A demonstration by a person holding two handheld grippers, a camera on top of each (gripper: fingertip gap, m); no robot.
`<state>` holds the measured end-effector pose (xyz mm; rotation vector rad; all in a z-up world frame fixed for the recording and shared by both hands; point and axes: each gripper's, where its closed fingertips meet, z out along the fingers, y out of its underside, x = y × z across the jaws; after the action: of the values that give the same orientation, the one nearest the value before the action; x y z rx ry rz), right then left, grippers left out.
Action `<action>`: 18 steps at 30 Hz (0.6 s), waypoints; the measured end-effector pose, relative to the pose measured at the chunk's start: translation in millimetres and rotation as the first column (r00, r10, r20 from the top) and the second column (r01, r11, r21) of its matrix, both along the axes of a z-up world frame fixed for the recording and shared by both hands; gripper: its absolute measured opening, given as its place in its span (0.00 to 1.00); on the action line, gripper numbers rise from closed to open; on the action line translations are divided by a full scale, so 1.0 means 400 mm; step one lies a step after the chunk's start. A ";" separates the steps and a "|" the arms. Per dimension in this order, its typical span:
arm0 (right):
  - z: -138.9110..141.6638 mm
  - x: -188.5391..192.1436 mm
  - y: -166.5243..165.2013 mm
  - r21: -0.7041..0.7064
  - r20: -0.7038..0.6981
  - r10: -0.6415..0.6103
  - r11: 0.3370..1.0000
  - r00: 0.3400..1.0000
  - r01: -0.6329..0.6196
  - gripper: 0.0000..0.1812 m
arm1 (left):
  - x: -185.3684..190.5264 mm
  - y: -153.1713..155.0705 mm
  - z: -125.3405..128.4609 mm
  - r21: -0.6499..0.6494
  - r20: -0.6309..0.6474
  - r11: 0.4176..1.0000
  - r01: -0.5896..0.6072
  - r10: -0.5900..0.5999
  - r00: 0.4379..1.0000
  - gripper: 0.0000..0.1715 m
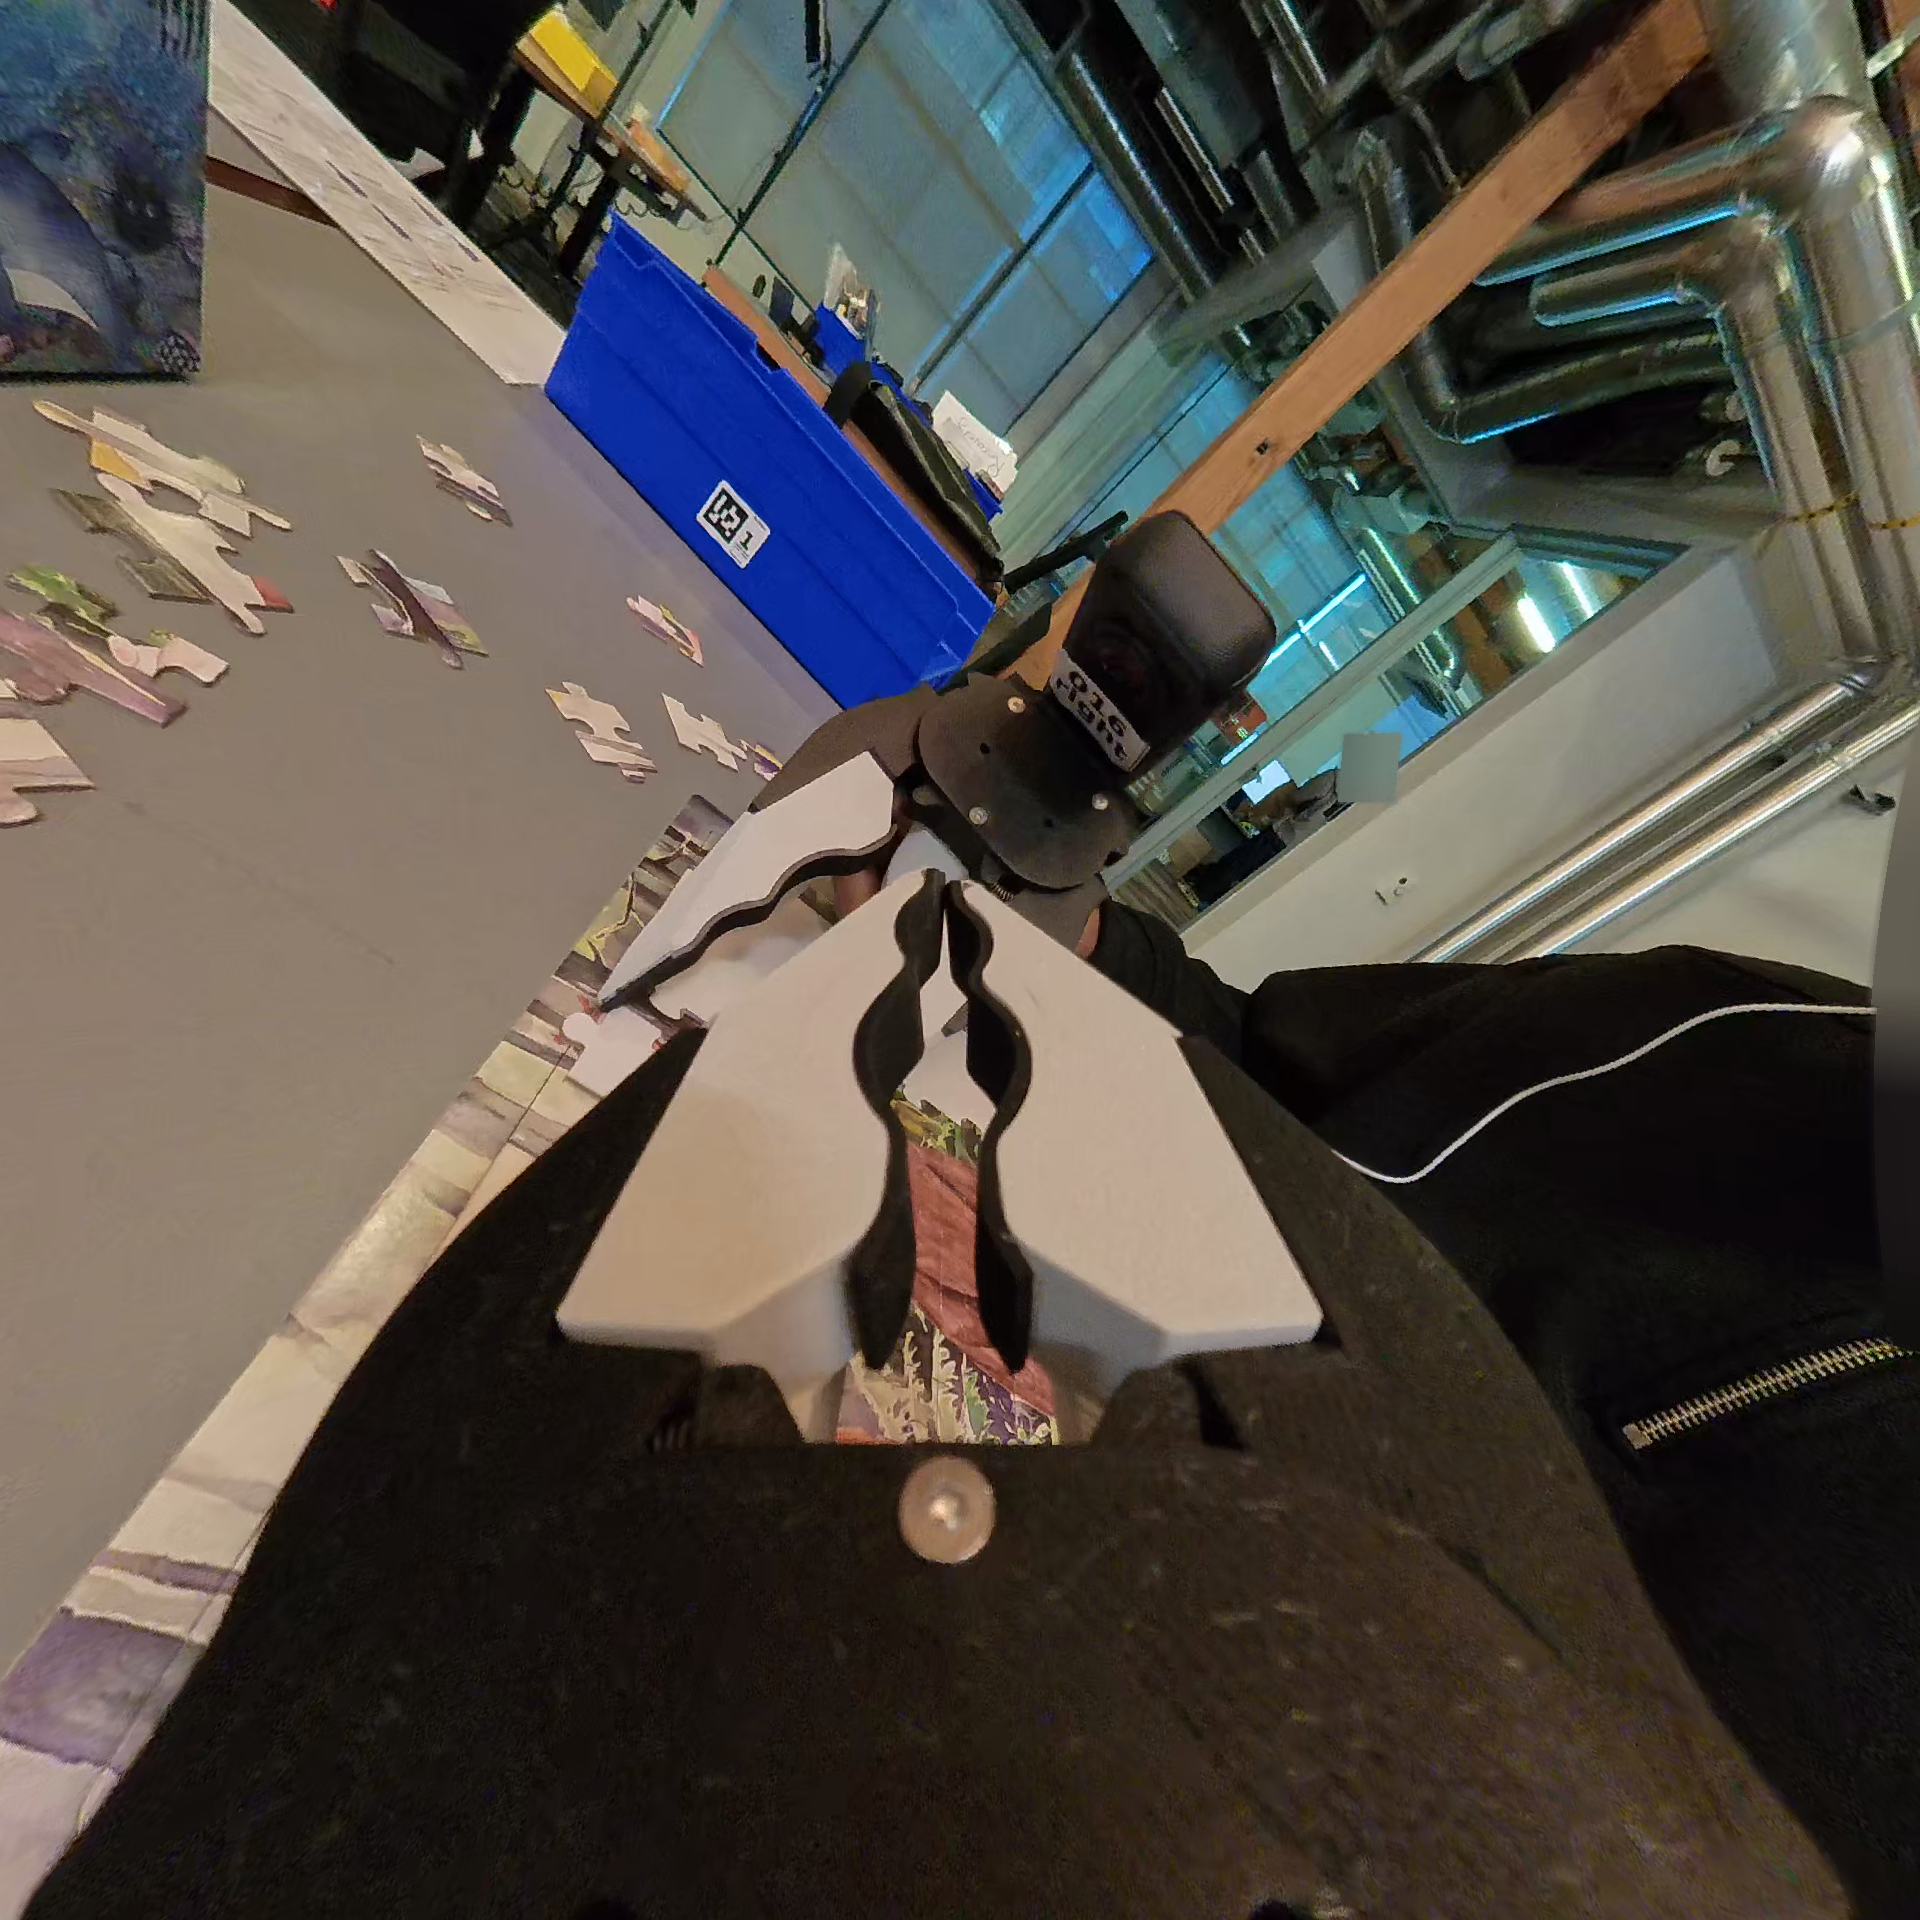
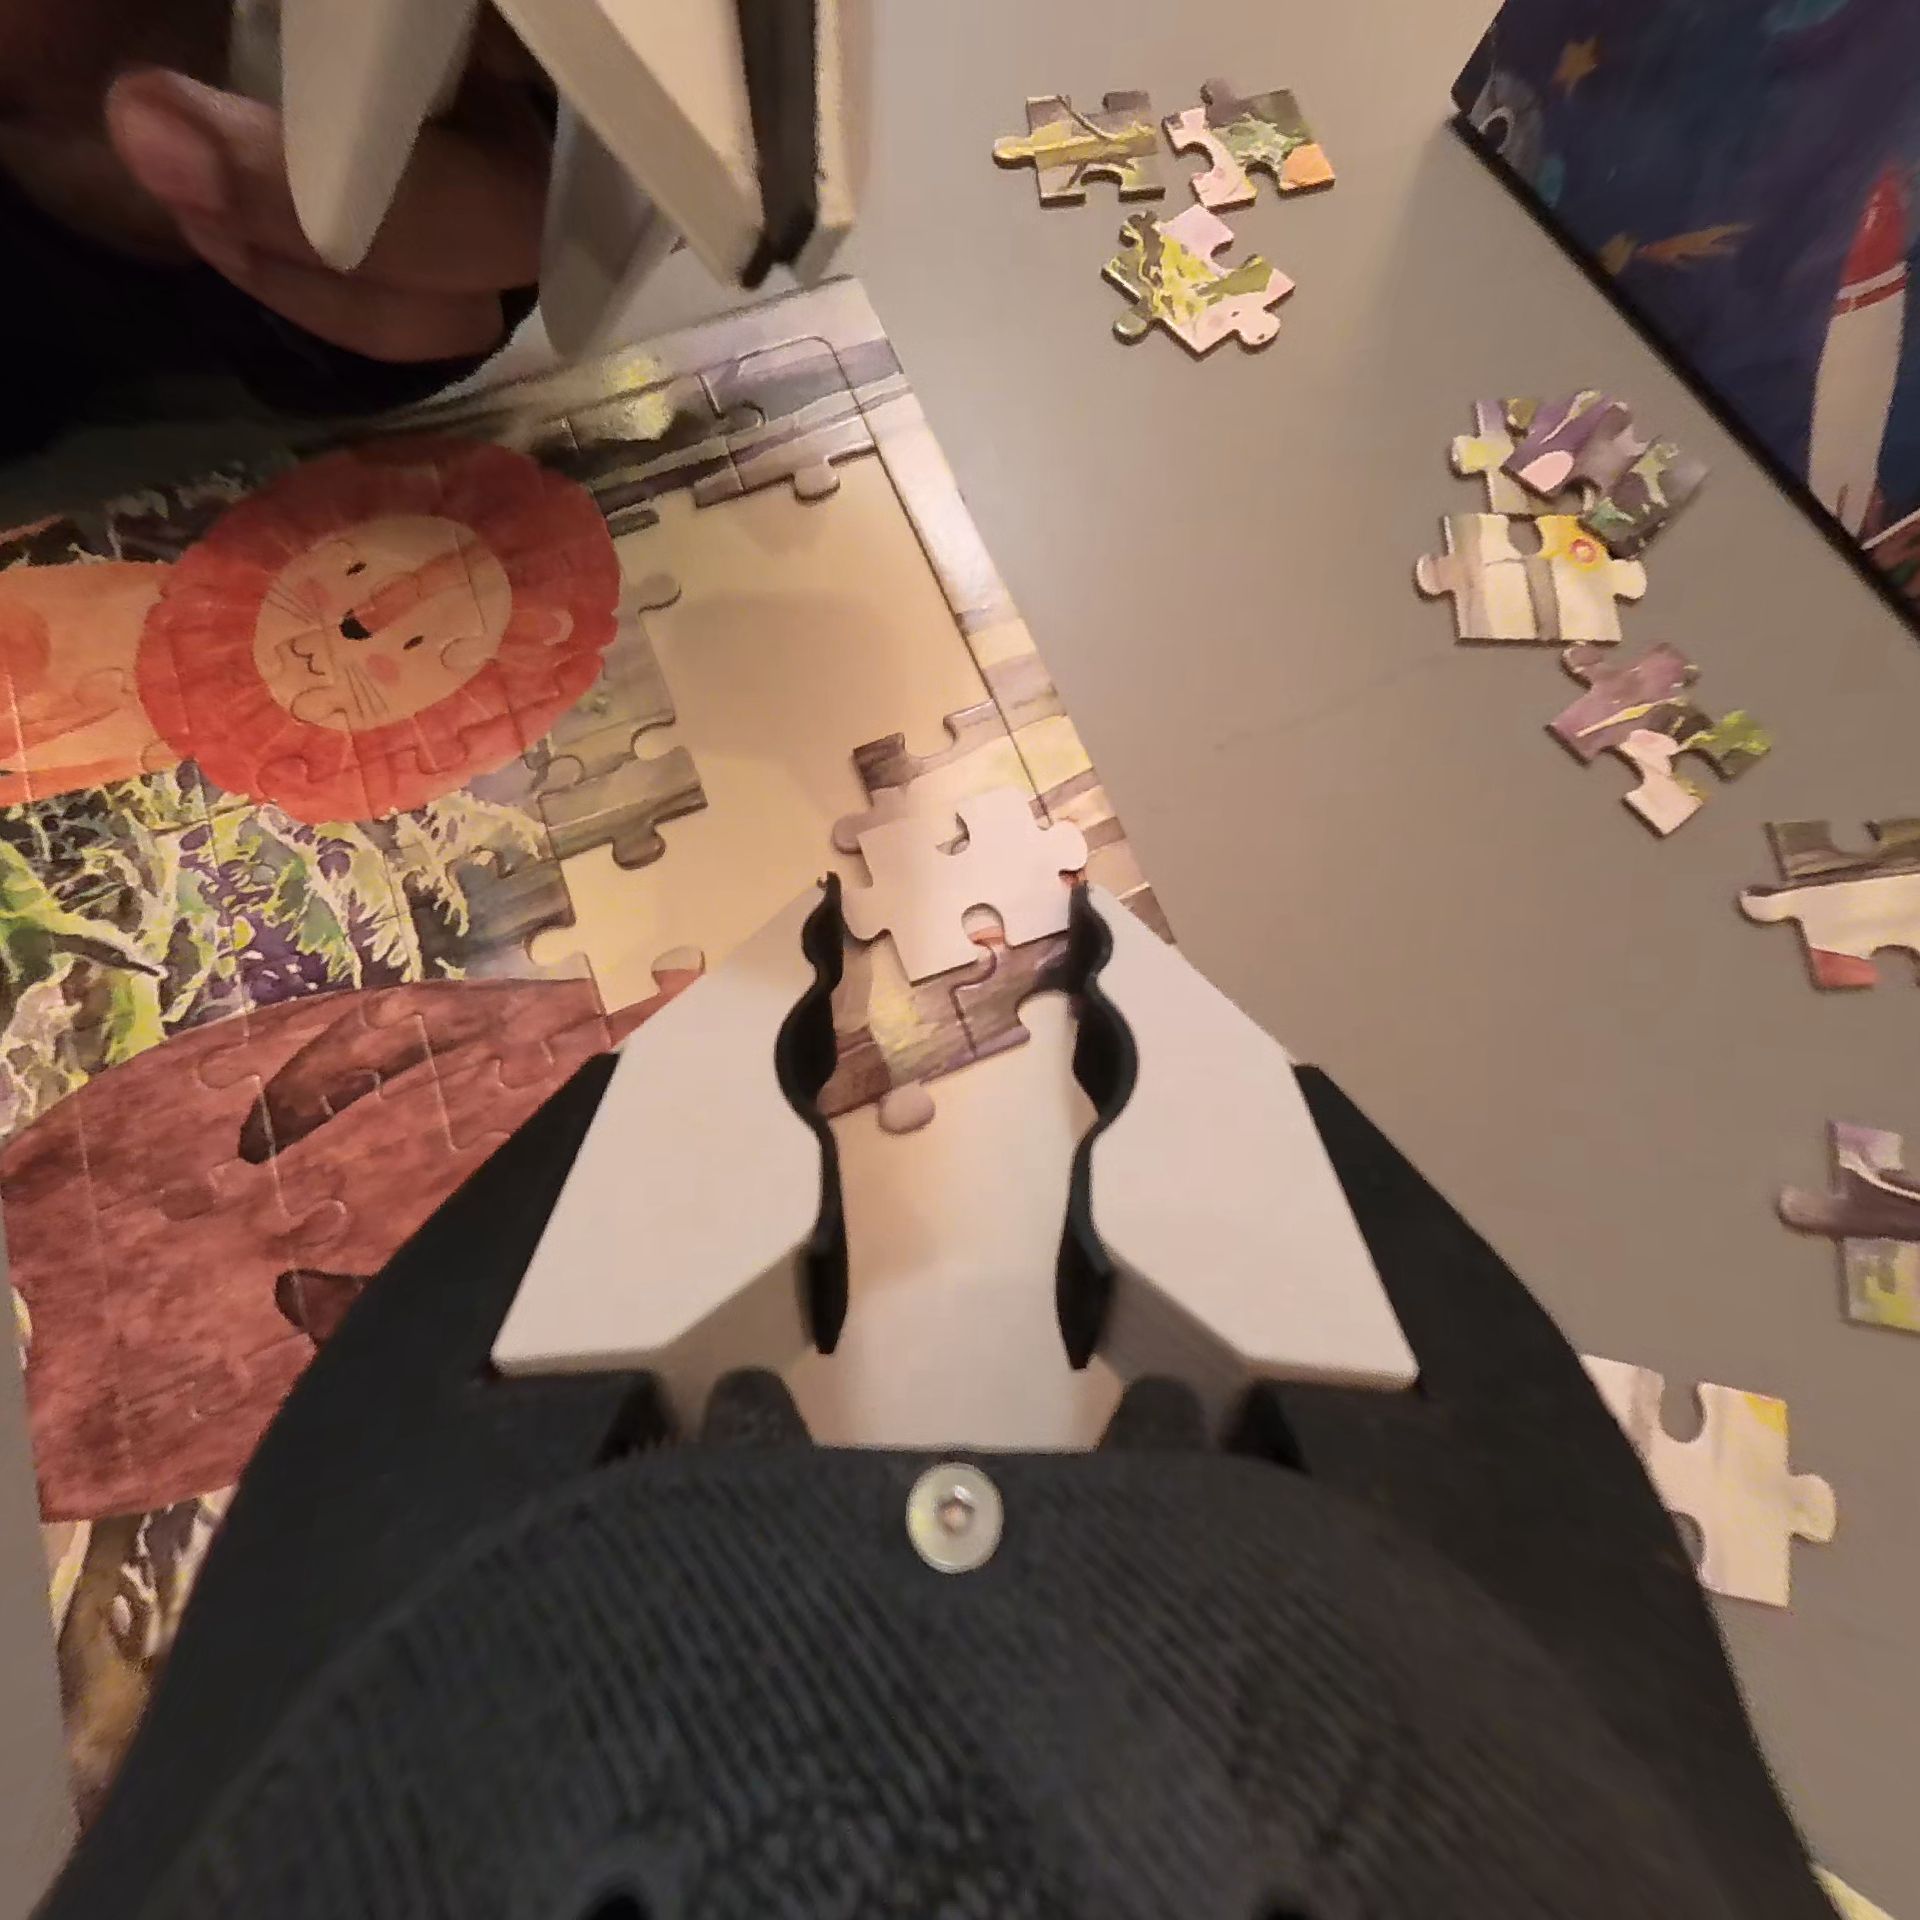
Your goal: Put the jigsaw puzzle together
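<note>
The lion jigsaw lies partly filled in its frame on the grey table, with a bare patch at its right side. A pale loose piece lies on that side, over placed pieces. My right gripper is open, with its tips on either side of that piece, low over it. It also shows in the left wrist view, tip down on the puzzle. My left gripper is shut and empty, hovering over the puzzle's far edge. It shows in the right wrist view too.
Several loose pieces lie scattered on the grey table right of the frame; they also show in the left wrist view. A dark blue picture box stands at the far right. A blue crate sits beyond the table edge. A hand holds the left gripper.
</note>
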<state>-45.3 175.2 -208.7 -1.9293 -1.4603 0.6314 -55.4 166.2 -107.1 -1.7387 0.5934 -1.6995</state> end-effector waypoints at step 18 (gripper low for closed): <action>0.391 -0.017 -0.117 -0.508 -0.850 -0.221 0.581 0.478 -0.636 0.23 | -0.003 -0.052 0.101 0.235 0.153 0.972 0.014 -0.051 0.987 0.29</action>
<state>-52.0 128.3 -52.4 -1.3895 -0.7284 2.3610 -56.7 145.5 -66.7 -1.4227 0.7213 -1.6960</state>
